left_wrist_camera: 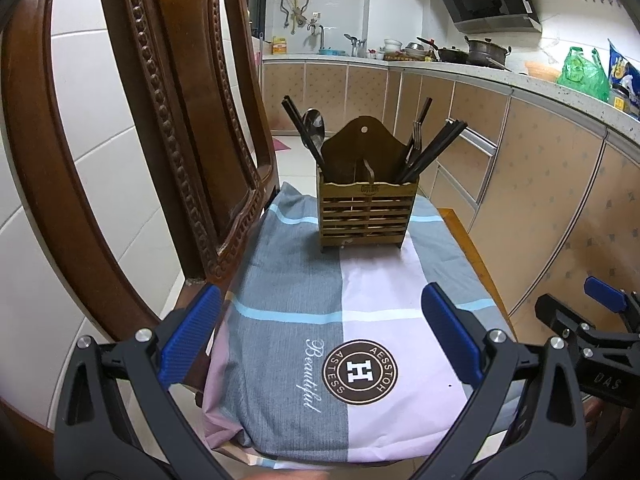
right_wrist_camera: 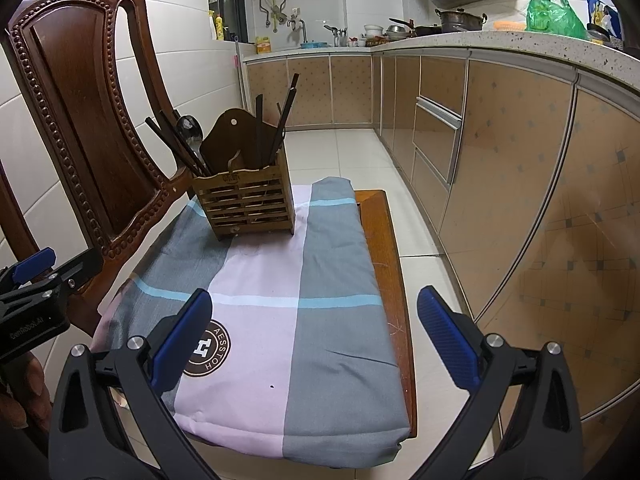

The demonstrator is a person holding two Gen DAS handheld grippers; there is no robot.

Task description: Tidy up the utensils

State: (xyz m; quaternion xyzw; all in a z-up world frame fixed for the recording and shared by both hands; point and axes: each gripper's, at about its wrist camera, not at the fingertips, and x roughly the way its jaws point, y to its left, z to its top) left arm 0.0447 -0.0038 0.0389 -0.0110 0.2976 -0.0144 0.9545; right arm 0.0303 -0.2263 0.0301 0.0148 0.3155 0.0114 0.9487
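Near us, the left gripper (left_wrist_camera: 320, 336) and the right gripper (right_wrist_camera: 316, 336) are both hanging wide apart, gripping nothing, over a striped cloth (left_wrist_camera: 288, 280). Far on the cloth, a brown slatted wooden holder (left_wrist_camera: 366, 216) is standing upright, holding dark chopsticks (left_wrist_camera: 434, 152), a spoon (left_wrist_camera: 314, 128) and forks (left_wrist_camera: 417, 136)

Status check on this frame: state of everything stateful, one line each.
left gripper: open, empty, hovering over the cloth
right gripper: open, empty, hovering over the cloth
utensil holder: upright on the cloth, loaded
spoon: standing in holder's left compartment, bowl up
fork: standing in right compartment, tines up
chopsticks: leaning in both compartments
cloth: folded flat on the chair seat
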